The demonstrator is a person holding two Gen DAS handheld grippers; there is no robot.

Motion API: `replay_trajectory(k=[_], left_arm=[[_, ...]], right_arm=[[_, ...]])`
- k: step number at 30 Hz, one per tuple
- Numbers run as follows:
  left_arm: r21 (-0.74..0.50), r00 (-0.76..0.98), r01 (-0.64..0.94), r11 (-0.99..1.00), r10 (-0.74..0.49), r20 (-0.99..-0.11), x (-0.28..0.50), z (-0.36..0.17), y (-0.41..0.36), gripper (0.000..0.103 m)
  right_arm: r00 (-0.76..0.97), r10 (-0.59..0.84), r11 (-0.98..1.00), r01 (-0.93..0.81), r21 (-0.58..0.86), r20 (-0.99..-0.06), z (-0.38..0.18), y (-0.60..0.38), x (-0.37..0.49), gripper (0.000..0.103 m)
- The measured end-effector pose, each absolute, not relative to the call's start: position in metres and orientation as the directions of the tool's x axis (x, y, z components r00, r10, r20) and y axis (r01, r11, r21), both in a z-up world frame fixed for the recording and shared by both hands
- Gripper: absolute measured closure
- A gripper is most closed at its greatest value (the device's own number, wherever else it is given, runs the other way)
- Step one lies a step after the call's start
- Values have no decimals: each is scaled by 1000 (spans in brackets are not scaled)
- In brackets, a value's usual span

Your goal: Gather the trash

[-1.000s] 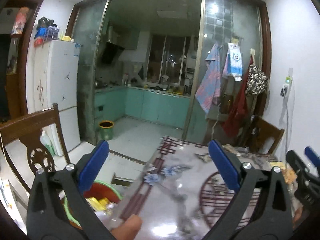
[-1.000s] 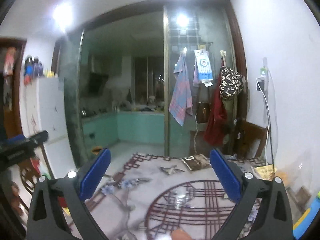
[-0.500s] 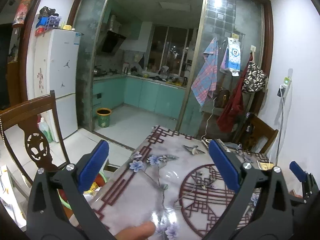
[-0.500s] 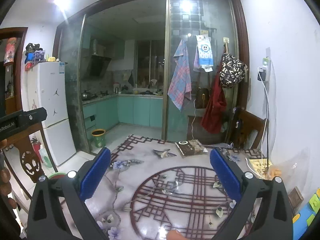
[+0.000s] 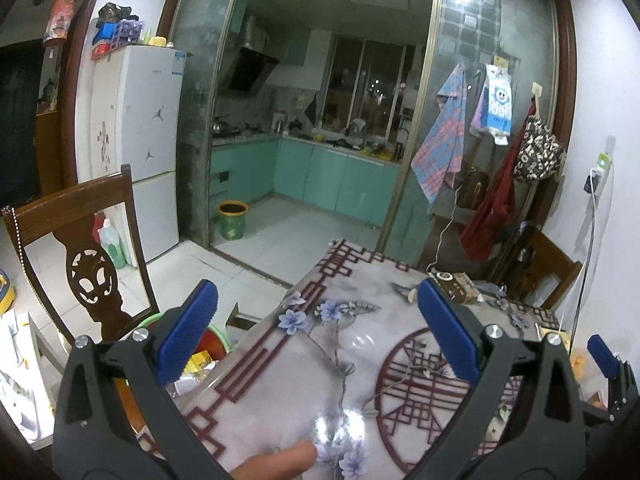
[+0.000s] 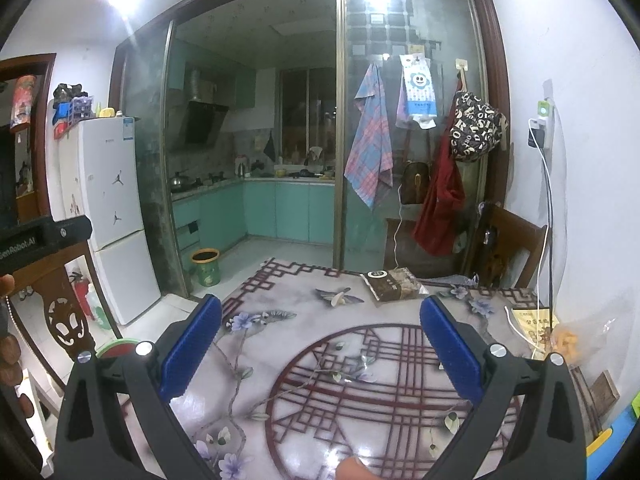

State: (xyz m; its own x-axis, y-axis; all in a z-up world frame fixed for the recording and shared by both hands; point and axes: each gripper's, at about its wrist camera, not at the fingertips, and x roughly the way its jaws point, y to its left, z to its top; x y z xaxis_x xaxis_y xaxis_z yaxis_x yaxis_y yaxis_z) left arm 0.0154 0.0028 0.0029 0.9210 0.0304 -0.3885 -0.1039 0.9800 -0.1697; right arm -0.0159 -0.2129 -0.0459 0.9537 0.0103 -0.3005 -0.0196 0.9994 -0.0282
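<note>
My left gripper (image 5: 320, 336) is open and empty above the left part of the flower-patterned table (image 5: 360, 360). My right gripper (image 6: 320, 344) is open and empty above the table's middle (image 6: 360, 368). A dark snack packet (image 6: 390, 283) lies flat at the table's far edge; it also shows in the left wrist view (image 5: 456, 286). A red bin with a green rim (image 5: 208, 354) stands on the floor left of the table, with yellow wrappers inside. Its rim shows in the right wrist view (image 6: 118, 348).
A wooden chair (image 5: 84, 264) stands left of the table beside the bin. Another chair (image 6: 512, 244) stands at the far right. A yellow paper (image 6: 534, 326), a clear bag and a white cable lie at the table's right edge. A small green bin (image 6: 206, 266) stands by the kitchen doorway.
Both grippers have tilted and drawn back, so more of the table top shows. The snack packet has come into the left wrist view. Both stay open.
</note>
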Motion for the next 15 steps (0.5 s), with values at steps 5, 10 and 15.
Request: replay_trajectory(k=[5,10,15], left_arm=[[-165,910,-97,982,21,-415,22,-1,-2,5],[-150,904,-78,986,6,-428,26,-2,-8,5],[-143,900,-65,988,-4,-435,27,-4,-12,5]], right_arm=[[954,4,1000,-13,-27,-301,-46,-214,-14,7],[950,-8,1000,5,-11,-312,-50,-221,-12,7],[946,-19,1000,22,6,-323,-51,-227,-13,7]])
